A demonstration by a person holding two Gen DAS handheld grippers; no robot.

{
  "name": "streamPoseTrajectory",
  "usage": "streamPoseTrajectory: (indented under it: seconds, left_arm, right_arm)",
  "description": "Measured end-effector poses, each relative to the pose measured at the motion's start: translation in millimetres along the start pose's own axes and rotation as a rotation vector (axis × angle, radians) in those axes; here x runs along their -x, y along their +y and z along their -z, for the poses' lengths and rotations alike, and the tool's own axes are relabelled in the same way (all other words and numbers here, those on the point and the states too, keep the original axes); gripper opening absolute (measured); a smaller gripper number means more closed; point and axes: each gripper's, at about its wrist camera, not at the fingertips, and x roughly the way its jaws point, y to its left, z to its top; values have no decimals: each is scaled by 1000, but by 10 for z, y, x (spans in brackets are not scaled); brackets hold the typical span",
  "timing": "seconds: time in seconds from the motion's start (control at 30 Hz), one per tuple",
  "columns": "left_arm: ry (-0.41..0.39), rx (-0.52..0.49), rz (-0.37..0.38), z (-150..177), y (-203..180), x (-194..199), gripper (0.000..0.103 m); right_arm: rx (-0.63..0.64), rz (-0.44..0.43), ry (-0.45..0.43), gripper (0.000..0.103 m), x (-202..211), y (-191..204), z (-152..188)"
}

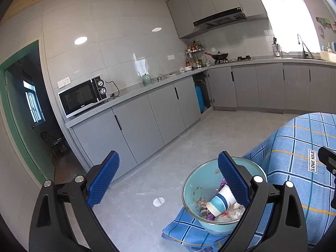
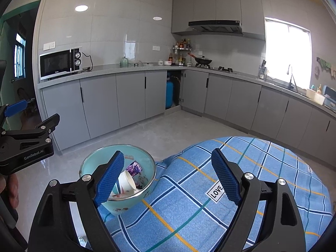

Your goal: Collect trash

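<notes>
Teal bowl [image 2: 117,189] sits at edge of blue plaid cloth [image 2: 262,168]. Inside bowl: white-and-blue paper cup [image 1: 220,201] on its side, purple wrapper [image 2: 134,168], crumpled clear plastic [image 1: 235,212]. Items beneath cup hard to make out.

Left gripper [image 1: 168,180] jaws wide apart, empty; bowl behind its right finger. Right gripper [image 2: 168,180] jaws apart, empty; bowl behind its left finger.

A microwave [image 2: 61,64] and green kettle [image 2: 124,62] stand apart on the grey counter [image 2: 109,69].
</notes>
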Motion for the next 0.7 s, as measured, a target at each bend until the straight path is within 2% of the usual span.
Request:
streamPoseTrajectory:
  seconds: [0.23, 0.7]
  left_arm:
    - [-1, 4, -2, -2, -2, -2, 97]
    - [7, 4, -1, -8, 6, -22, 97]
  right_arm:
    - [0, 6, -6, 85, 18, -25, -2]
    - [2, 14, -10, 86, 30, -38, 13]
